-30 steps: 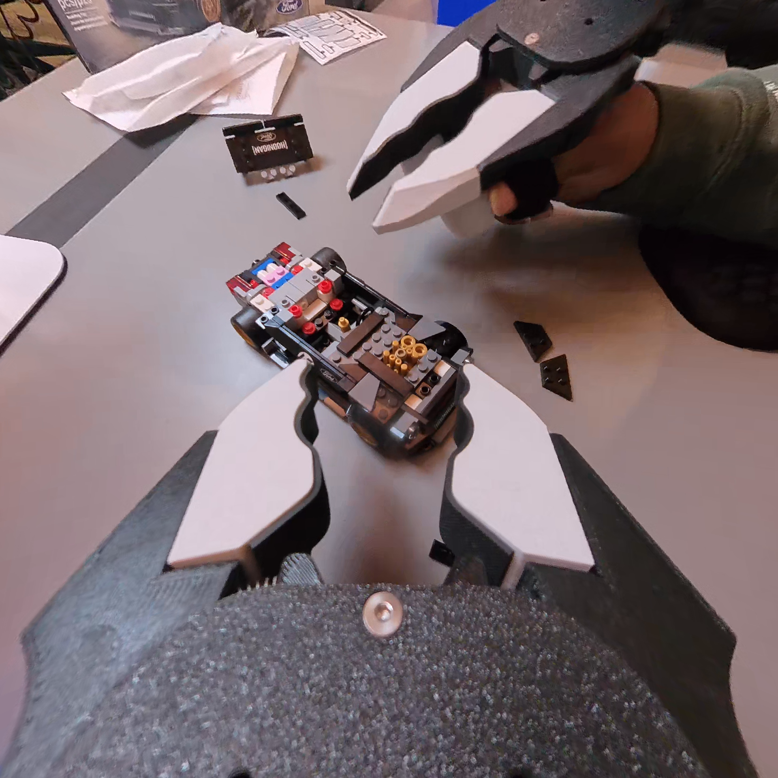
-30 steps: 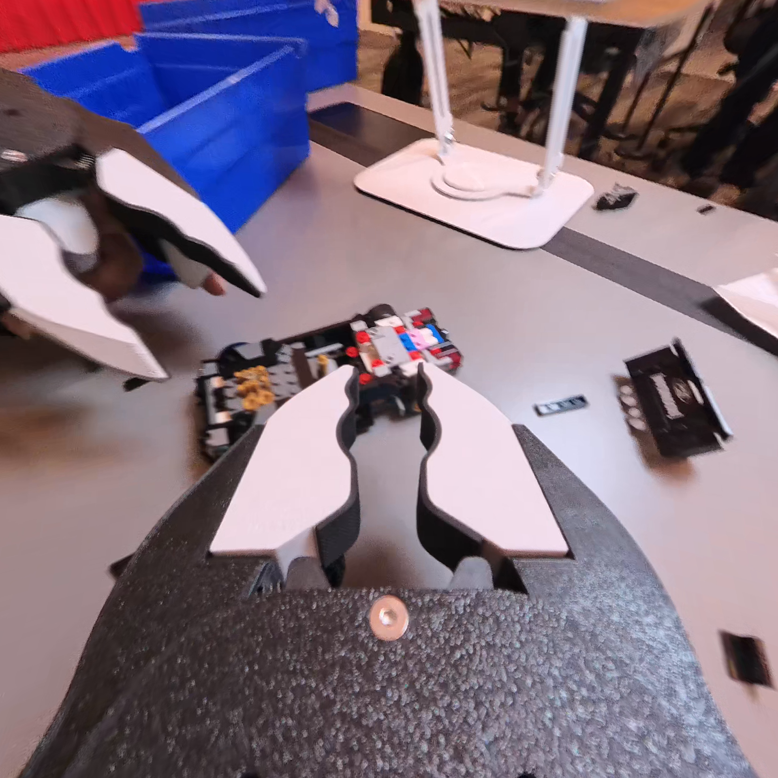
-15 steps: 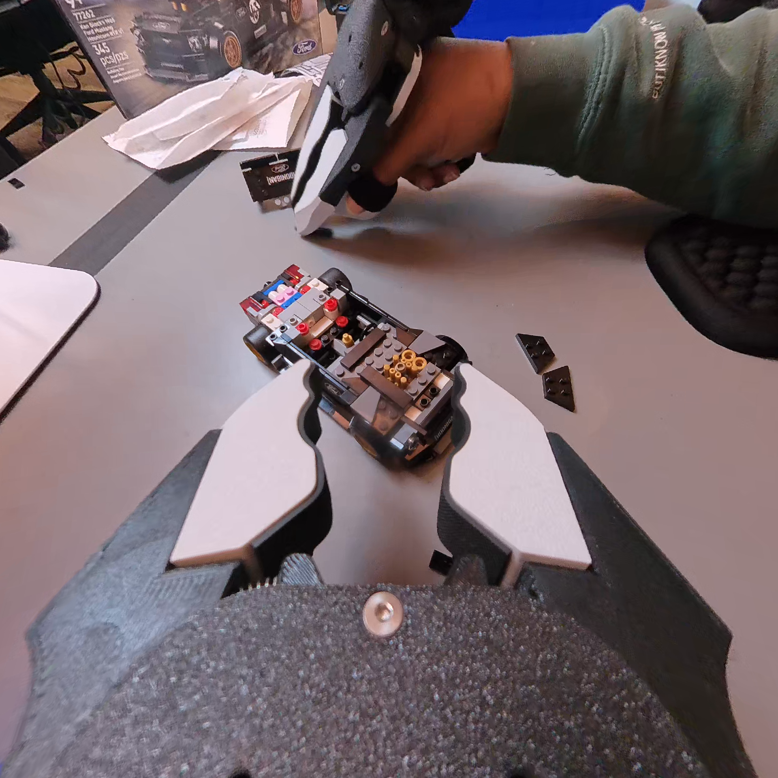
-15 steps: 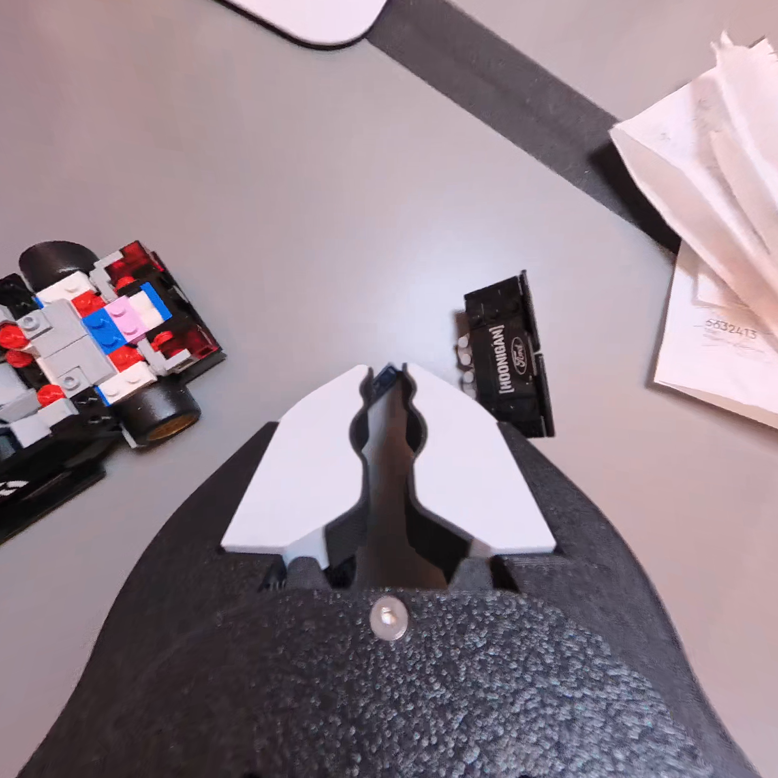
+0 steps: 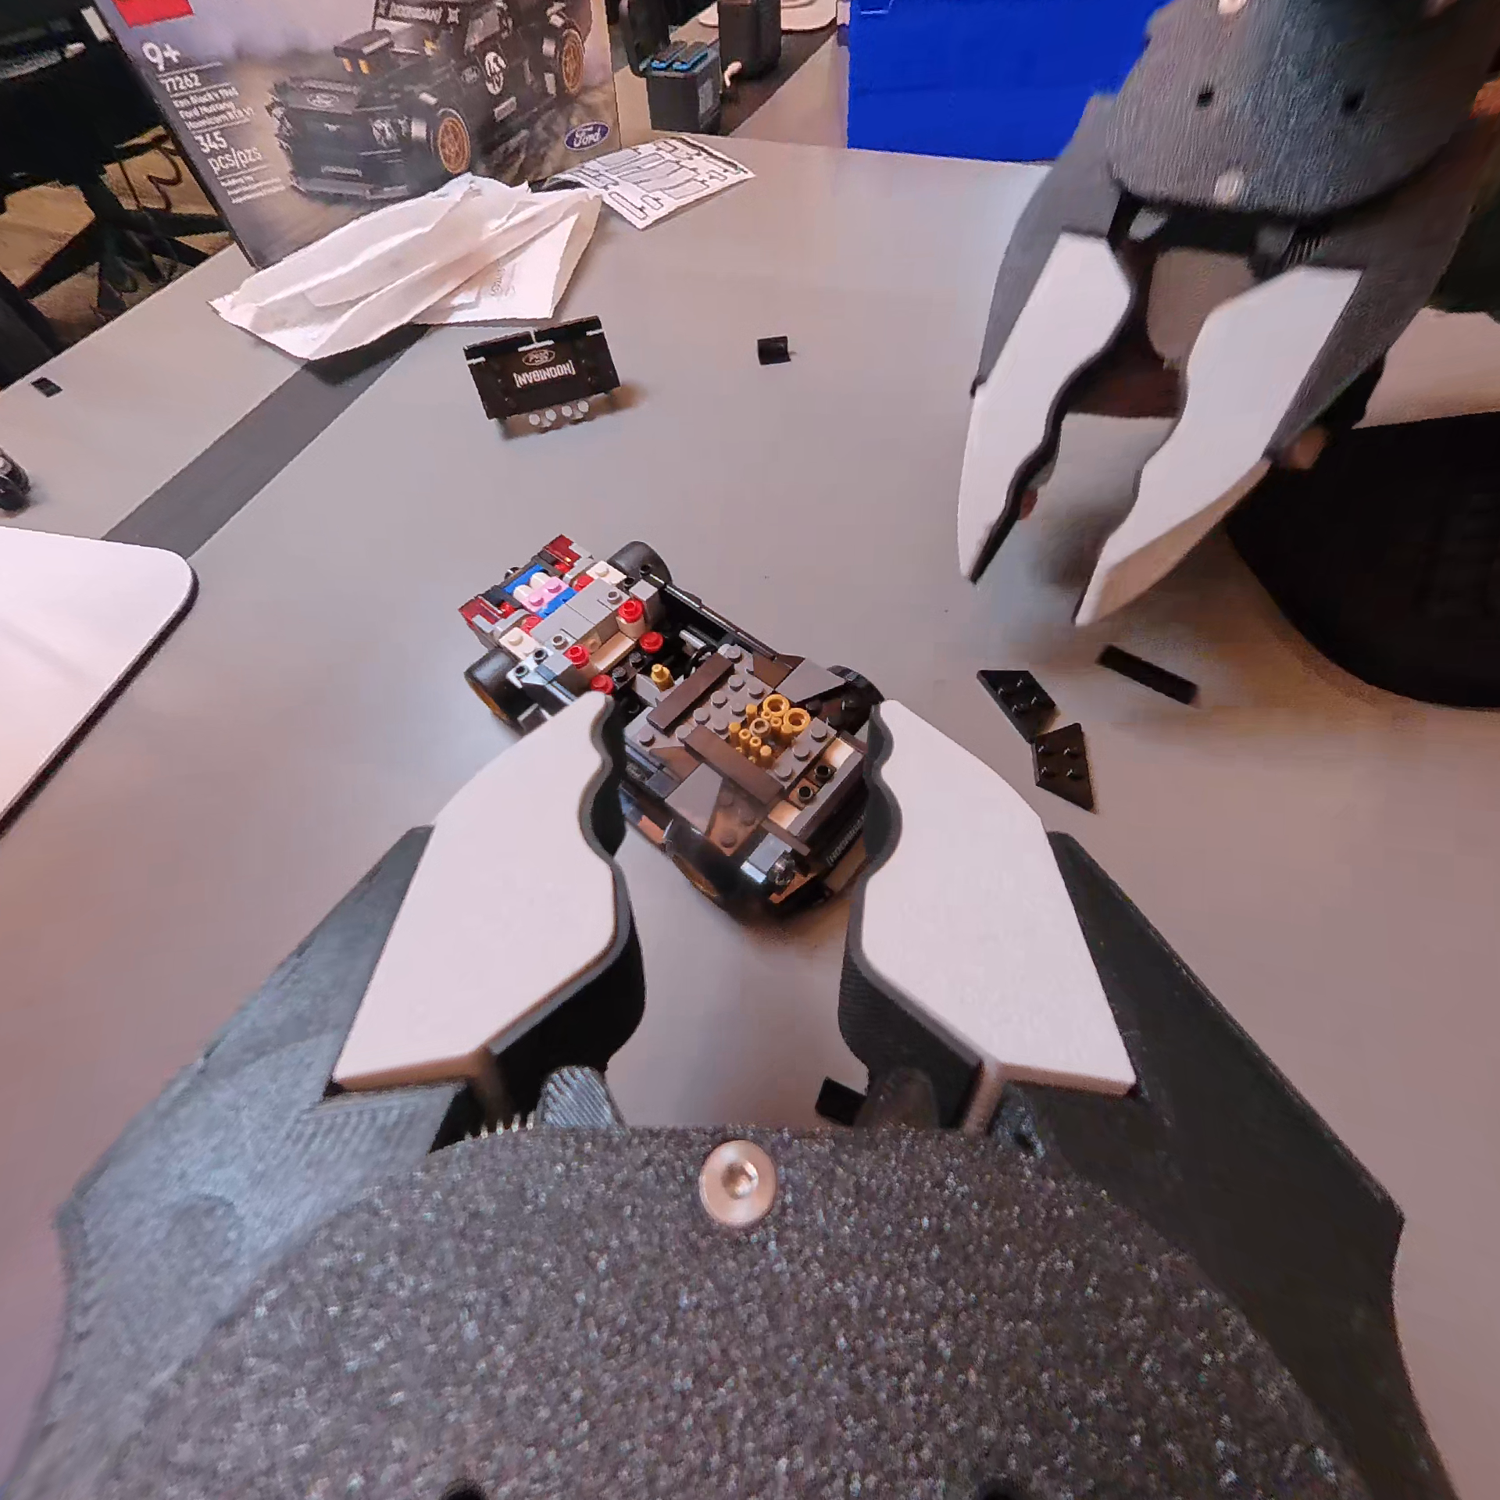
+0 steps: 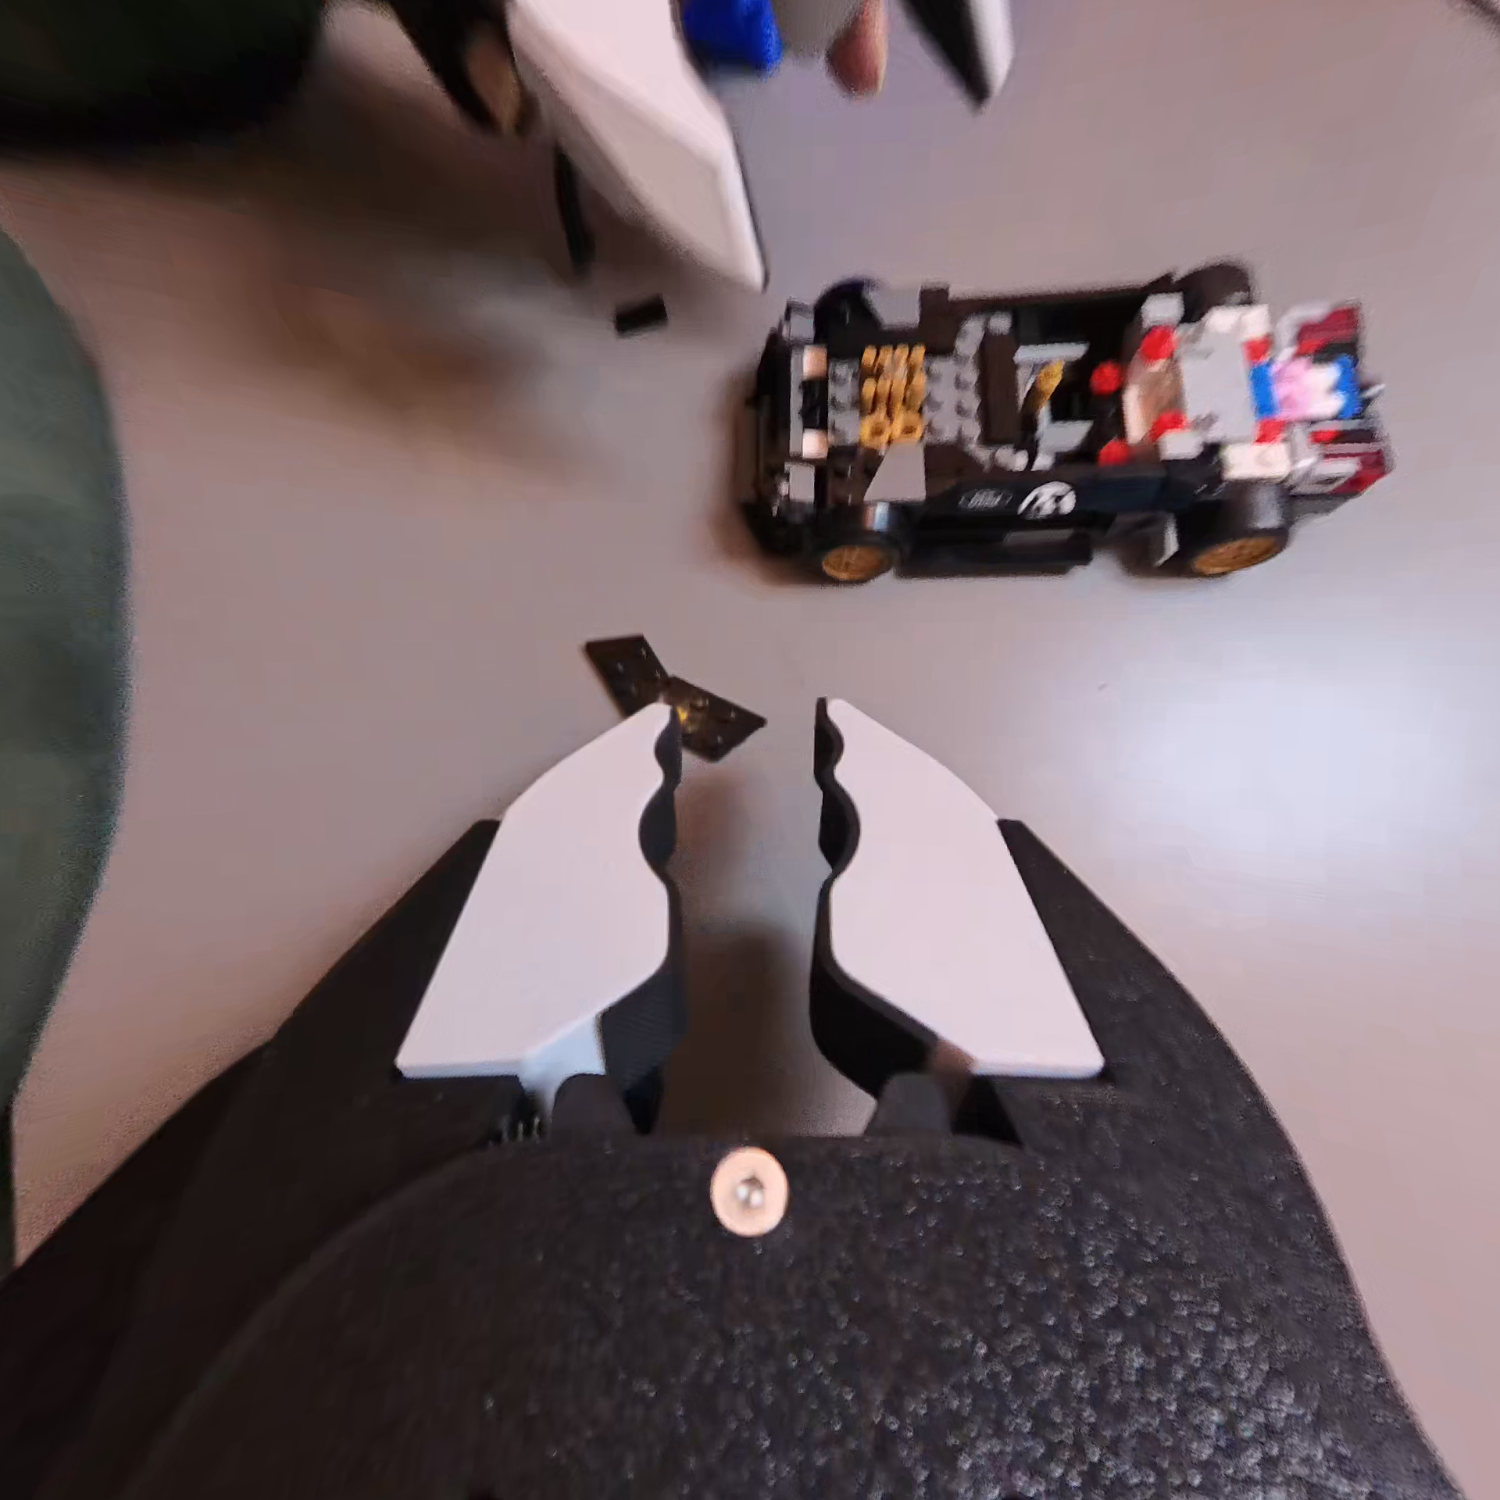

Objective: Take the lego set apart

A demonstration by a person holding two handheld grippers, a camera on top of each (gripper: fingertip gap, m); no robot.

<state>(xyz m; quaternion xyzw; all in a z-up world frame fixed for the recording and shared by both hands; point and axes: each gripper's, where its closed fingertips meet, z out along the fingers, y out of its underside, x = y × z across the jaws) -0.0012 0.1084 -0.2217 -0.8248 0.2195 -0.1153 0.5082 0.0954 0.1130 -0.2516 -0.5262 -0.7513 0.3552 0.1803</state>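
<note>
The partly stripped black lego car [image 5: 690,714] stands on the grey table [image 5: 325,730], its gold engine end toward me; it also shows in the right wrist view [image 6: 1055,430]. My left gripper [image 5: 743,718] is open, its fingertips on either side of the car's near end; the right wrist view shows it raised beside the car [image 6: 649,146]. My right gripper [image 6: 743,714] is open and empty just above two black wedge plates [image 6: 649,690]. In the left wrist view it [image 5: 1047,584] hovers over a thin black bar [image 5: 1144,674] lying beside the wedge plates [image 5: 1039,730].
A black roof piece [image 5: 540,377] and a small black piece [image 5: 771,349] lie farther back. Behind them are white paper bags [image 5: 422,260], a sticker sheet [image 5: 657,174], the set's box [image 5: 365,105] and a blue bin [image 5: 974,73]. A white base plate [image 5: 73,633] lies left. The small black piece [image 5: 771,349] is closer to my right gripper, around 20 centimetres from its tips; the left tips are 25 centimetres off.
My right gripper closed on the thin black bar by the roof piece, swung back to the right and opened; the bar now lies by the wedge plates. My left gripper stayed put.
</note>
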